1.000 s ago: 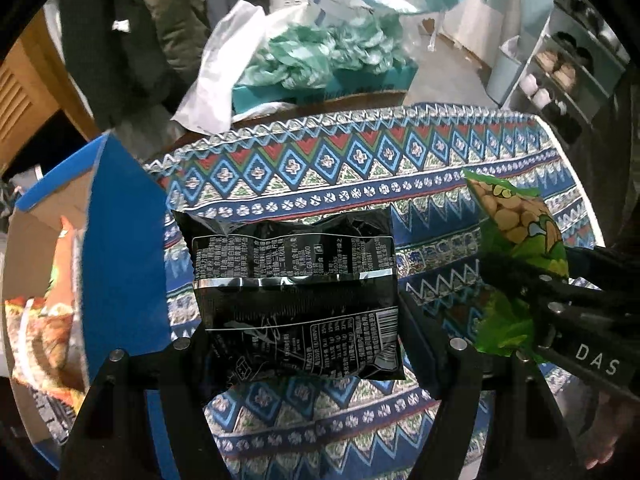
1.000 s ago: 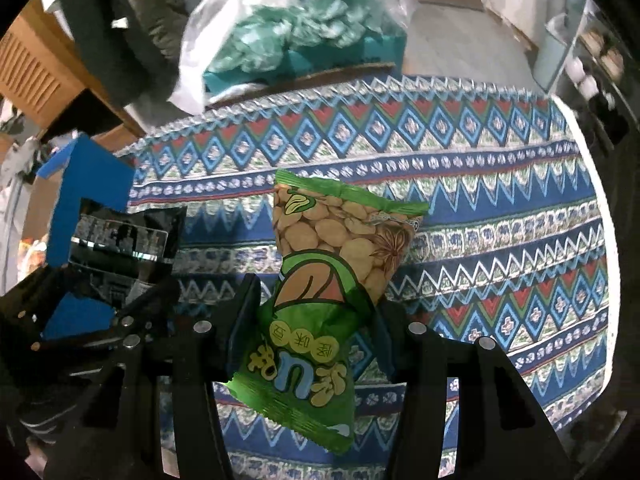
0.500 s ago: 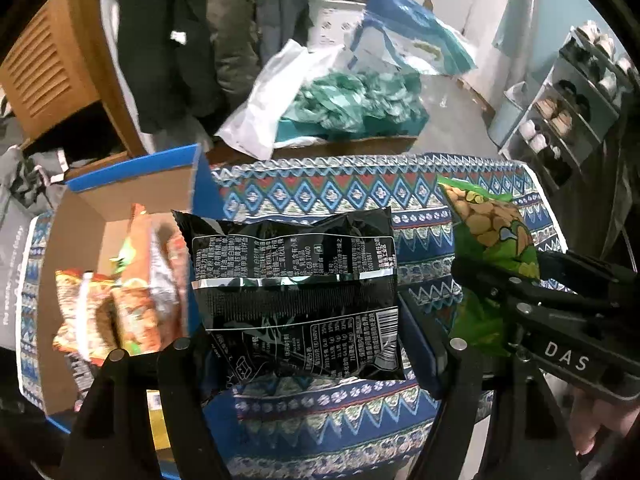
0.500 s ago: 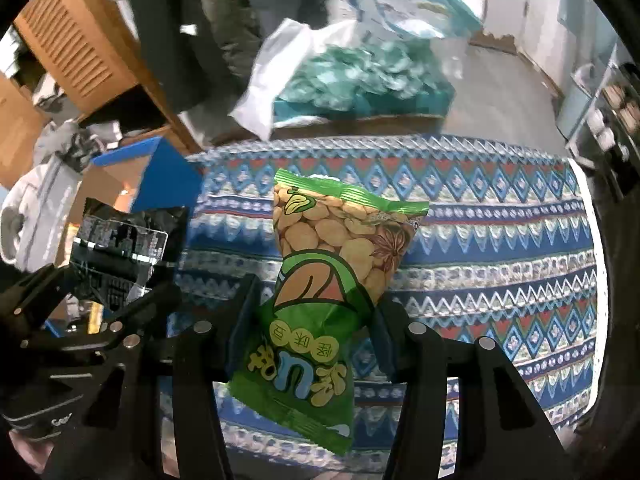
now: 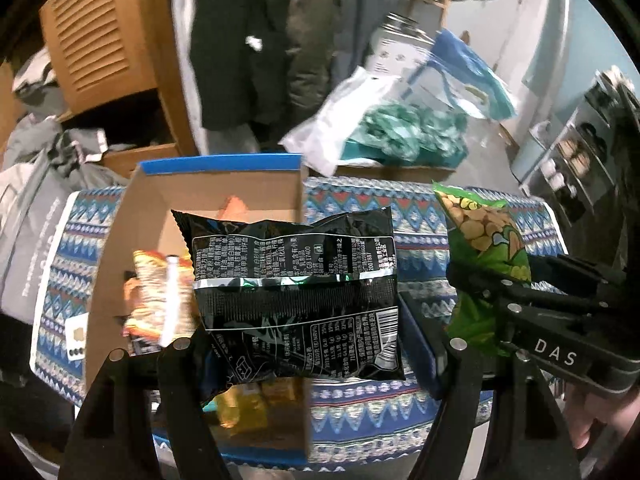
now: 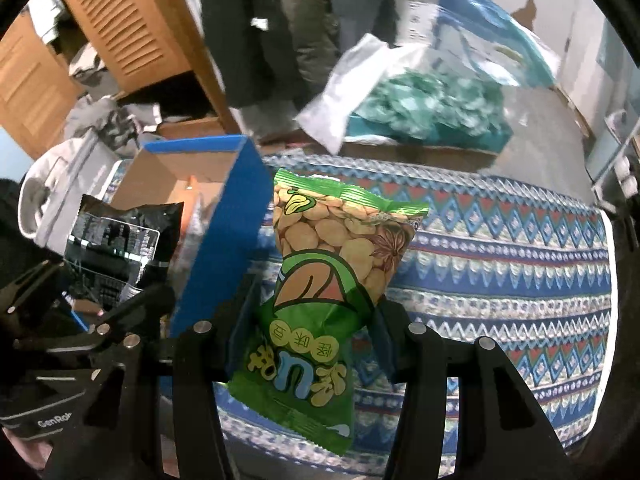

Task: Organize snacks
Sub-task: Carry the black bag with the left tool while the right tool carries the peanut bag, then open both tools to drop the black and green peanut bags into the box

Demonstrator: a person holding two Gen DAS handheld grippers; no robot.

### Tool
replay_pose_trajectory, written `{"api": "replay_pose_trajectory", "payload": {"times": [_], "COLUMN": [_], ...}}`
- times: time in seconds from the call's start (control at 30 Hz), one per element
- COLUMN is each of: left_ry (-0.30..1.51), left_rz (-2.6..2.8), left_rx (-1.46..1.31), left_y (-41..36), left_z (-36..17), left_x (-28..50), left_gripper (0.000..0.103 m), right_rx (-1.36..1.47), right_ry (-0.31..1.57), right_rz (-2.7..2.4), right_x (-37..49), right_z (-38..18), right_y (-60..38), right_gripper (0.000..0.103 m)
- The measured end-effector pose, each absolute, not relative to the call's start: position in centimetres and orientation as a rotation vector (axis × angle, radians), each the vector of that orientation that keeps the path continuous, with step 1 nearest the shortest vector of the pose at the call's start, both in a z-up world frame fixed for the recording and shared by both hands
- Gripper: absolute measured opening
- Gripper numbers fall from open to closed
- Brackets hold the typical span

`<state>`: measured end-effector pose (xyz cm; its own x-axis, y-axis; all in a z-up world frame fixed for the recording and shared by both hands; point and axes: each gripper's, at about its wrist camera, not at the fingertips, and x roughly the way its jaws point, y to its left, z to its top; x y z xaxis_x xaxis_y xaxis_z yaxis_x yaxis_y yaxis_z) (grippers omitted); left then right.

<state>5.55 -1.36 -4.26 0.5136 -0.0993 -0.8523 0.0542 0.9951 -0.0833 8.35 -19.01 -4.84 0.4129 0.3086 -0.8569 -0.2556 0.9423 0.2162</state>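
Observation:
My left gripper (image 5: 300,340) is shut on a black snack bag (image 5: 296,280) and holds it in the air over the open cardboard box (image 5: 216,192) with blue outer sides. Orange snack packs (image 5: 156,296) lie inside the box. My right gripper (image 6: 308,320) is shut on a green peanut bag (image 6: 332,264), held above the patterned tablecloth (image 6: 500,248) just right of the box (image 6: 224,216). The green bag (image 5: 484,248) and right gripper also show at the right in the left wrist view; the black bag (image 6: 120,240) shows at the left in the right wrist view.
Behind the table stand a wooden louvred cabinet (image 5: 100,40), hanging dark coats (image 5: 240,40), and a box of teal packets (image 5: 408,132) under white plastic. A grey bag (image 5: 32,208) lies at the left. A shelf rack (image 5: 580,152) stands at the right.
Both grippers have risen and moved left with their bags. The box interior has come into view under the black bag.

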Motion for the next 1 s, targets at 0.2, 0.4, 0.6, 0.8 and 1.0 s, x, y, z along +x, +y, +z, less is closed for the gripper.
{"api": "replay_pose_trajectory", "payload": {"times": [0.2, 0.4, 0.6, 0.8, 1.0], "left_ry": [1.012, 1.011, 1.031, 1.051, 1.053], "left_rz": [-0.034, 0.017, 0.057, 0.085, 0.102], "left_rx": [-0.101, -0.141, -0.183, -0.223, -0.240], "left_y": [2.7, 6.2, 9.1, 11.1, 12.4], "left_z": [-4.0, -4.4, -5.7, -6.8, -7.4], "left_x": [5.6, 5.8, 5.9, 6.0, 5.9], "left_gripper": [0.076, 0.076, 0.076, 0.076, 0.076], "right_rx": [0.024, -0.004, -0.054, -0.077, -0.109], "right_ry": [1.090, 1.093, 1.098, 1.123, 1.141], "right_rz": [0.403, 0.443, 0.471, 0.520, 0.561], "right_x": [9.0, 10.0, 11.2, 12.8, 14.0], "right_z": [-4.7, -4.7, -4.7, -5.3, -6.1], "right_y": [-15.5, -12.2, -8.9, -6.0, -3.1], "right_gripper": [0.051, 0.051, 0.051, 0.051, 0.051]}}
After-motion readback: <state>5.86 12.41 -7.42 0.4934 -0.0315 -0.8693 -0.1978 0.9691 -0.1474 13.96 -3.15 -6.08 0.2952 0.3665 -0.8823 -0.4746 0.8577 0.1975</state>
